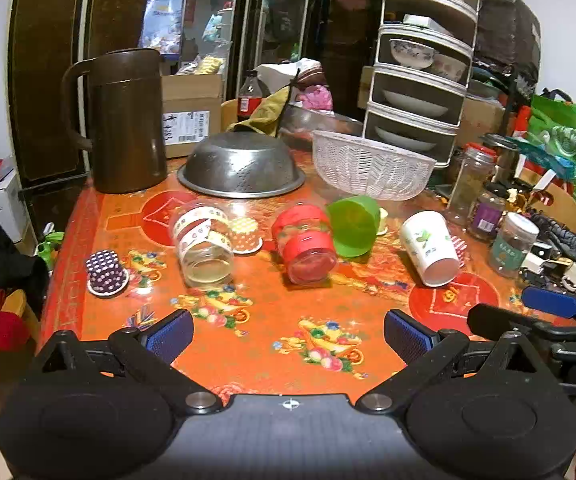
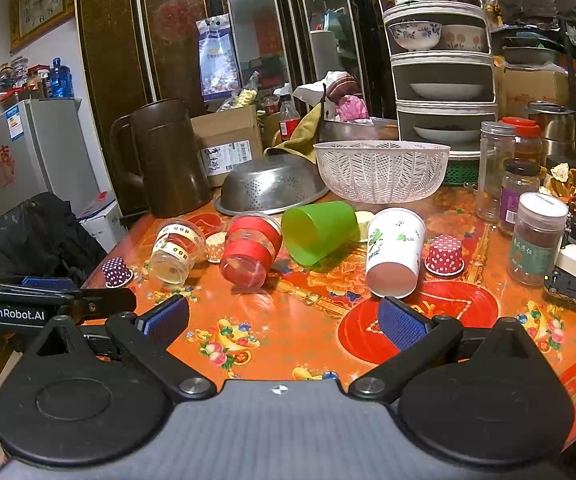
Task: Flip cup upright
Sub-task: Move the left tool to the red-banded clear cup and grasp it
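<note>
On table [image 2: 296,332] | both grippers (left [image 1: 288,336], right [image 2: 284,322]) wide open, empty | white cup [image 2: 395,252] on side, may roll if nudged off-centre

Cups lie in a row on table [image 1: 272,320]: taped cup [image 1: 204,246] at 9 o'clock, paper cup [image 1: 430,252] at 3; colander [image 1: 242,168] behind at 12.

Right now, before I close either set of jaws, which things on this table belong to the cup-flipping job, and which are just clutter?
For the job, all lying on their sides:
clear cup
red cup
green cup
white cup

Just lying about:
brown jug
steel colander
white basket
small dotted cups, such as the purple one
jars
</note>
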The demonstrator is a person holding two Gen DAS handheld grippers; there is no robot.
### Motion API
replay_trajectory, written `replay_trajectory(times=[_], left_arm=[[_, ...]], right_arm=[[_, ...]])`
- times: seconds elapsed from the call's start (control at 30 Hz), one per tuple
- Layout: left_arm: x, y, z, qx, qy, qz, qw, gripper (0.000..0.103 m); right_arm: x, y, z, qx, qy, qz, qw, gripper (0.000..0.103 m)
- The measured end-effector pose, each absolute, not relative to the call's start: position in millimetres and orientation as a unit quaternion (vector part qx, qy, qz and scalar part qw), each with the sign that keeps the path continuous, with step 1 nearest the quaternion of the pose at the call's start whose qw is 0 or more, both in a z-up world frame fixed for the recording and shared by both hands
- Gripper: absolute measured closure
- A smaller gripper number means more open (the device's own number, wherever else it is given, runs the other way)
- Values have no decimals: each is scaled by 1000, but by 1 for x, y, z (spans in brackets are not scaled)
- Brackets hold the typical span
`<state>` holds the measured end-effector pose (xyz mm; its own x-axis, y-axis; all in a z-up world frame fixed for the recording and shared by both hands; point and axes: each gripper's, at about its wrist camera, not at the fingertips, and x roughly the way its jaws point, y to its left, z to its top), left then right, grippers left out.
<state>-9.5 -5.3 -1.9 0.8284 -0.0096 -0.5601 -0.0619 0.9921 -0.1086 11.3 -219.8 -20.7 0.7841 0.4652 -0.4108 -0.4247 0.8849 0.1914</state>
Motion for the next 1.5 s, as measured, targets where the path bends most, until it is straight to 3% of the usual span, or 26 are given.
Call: replay_trajectory(times=[0.13, 0.4, 0.5, 0.87, 1.0, 1.07, 1.23, 1.5], left_arm=[[4, -1, 3, -92, 303, -26, 948, 0], [100, -30, 15, -58, 384, -33, 921, 0], [135, -36, 10, -57, 413, 3, 909, 8], [200, -33, -22, -66, 478, 63, 874, 18], [209, -33, -31, -64, 489, 69, 867, 31], [211, -34, -33, -60, 492, 70, 866, 39], [200, -39, -28, -50, 487, 63, 870, 41], [92, -49, 30, -12, 426, 5, 905, 41]], right_arm=[[12, -225, -23, 49, 231, 235, 943, 1], [14, -256, -33, 83, 237, 224, 942, 1], [13, -268, -36, 93, 239, 220, 941, 1], [6, -316, -45, 125, 243, 196, 942, 1], [7, -323, -49, 132, 249, 195, 940, 1], [7, -324, -50, 133, 249, 196, 939, 1], [7, -328, -52, 140, 249, 199, 937, 1], [6, -329, -53, 141, 249, 207, 936, 1]])
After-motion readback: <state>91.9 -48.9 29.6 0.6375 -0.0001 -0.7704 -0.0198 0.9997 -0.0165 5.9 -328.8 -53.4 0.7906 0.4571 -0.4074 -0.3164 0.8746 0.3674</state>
